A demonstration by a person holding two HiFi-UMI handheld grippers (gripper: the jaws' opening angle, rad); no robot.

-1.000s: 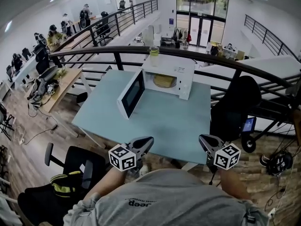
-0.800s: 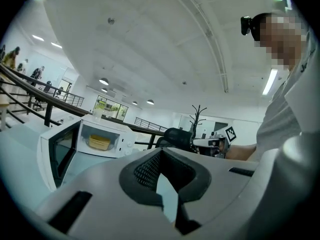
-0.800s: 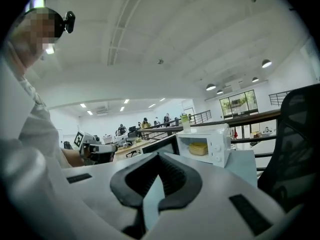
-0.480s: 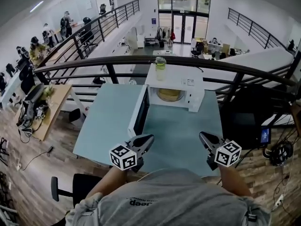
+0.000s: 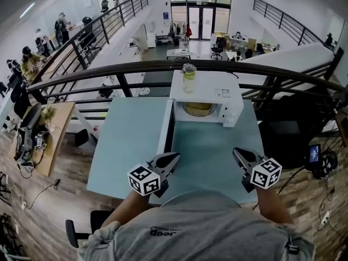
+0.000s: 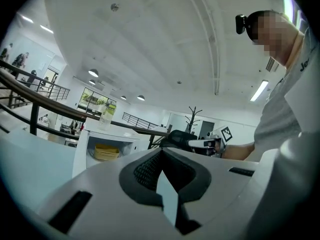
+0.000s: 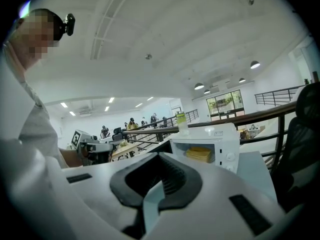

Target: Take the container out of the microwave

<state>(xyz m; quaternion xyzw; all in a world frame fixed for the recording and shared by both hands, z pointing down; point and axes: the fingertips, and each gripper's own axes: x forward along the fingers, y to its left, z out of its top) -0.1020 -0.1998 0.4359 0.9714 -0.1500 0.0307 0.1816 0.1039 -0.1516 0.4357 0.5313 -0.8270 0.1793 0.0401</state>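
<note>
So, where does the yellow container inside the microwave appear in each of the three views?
Head view: the container is at upper centre, in the open microwave.
Left gripper view: the container is left of centre, below mid height.
Right gripper view: the container is right of centre, below mid height.
Shared landmark: the bottle on the microwave's top, above the container in every view.
</note>
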